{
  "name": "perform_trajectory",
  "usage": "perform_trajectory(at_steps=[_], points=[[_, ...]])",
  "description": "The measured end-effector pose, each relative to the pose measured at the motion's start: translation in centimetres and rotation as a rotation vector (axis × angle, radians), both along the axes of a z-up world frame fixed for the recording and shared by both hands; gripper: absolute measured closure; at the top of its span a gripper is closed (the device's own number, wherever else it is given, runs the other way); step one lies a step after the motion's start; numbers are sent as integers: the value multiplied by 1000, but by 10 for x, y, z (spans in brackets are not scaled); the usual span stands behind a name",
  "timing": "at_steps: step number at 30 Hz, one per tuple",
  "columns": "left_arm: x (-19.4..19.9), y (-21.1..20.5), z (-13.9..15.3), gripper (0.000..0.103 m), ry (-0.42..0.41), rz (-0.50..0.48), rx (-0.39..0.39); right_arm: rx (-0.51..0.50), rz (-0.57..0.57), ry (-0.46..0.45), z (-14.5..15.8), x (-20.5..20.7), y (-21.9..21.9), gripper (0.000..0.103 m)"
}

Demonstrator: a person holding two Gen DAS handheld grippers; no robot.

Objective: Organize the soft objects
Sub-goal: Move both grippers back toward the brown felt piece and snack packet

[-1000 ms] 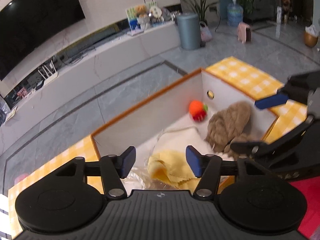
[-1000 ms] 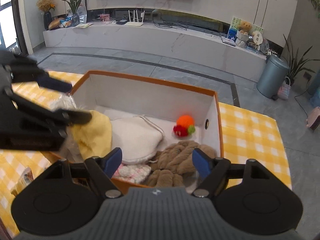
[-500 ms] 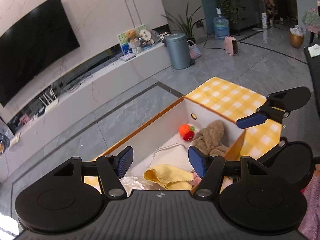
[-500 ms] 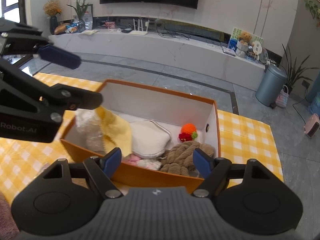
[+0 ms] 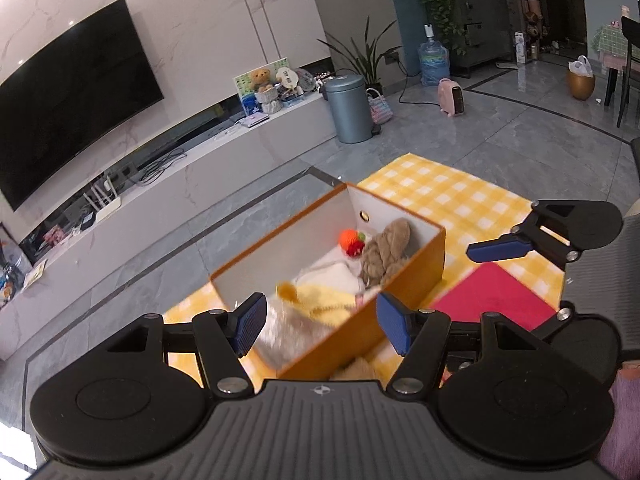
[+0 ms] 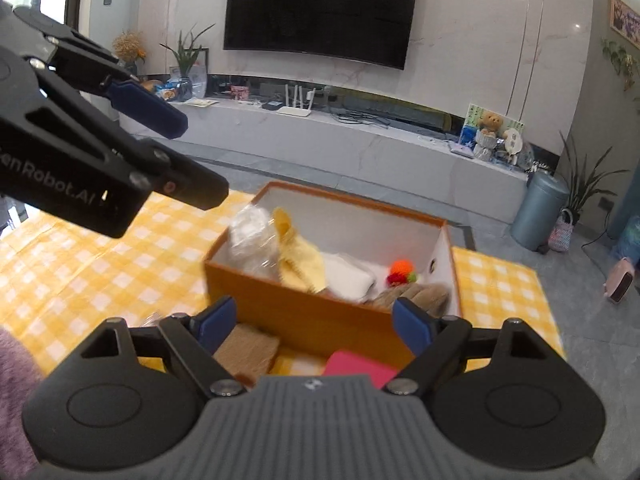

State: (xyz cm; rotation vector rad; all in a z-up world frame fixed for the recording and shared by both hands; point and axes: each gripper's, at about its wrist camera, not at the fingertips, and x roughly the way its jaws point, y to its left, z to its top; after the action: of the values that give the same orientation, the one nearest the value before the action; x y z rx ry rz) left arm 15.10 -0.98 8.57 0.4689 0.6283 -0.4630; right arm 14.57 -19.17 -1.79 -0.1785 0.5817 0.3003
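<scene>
While tools gape — box just ahead.

A big dark television hangs on the marble wall at twelve o'clock, above a long white console carrying a white router and a tangle of cables. At about two o'clock on that console sits a teddy bear among small ornaments. Further right, on the grey tiled floor, stands a grey-blue lidded bin – beside it a leafy plant, a water jug and a small pink heater.
</scene>
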Motion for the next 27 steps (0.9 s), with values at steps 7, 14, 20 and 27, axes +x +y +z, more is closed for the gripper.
perform_trajectory(at_steps=[7,14,20,27], points=[[-30,33,-24,29,53,53,-3,69,5,58,-23,-41,13,19],[-57,67,-52,29,117,135,-42,85,-10,163,-60,-61,26,19],[-76,83,-80,30,190,171,-57,102,-6,248,-81,-68,36,19],[-80,102,-107,30,273,186,-56,95,10,265,-87,-64,52,19]])
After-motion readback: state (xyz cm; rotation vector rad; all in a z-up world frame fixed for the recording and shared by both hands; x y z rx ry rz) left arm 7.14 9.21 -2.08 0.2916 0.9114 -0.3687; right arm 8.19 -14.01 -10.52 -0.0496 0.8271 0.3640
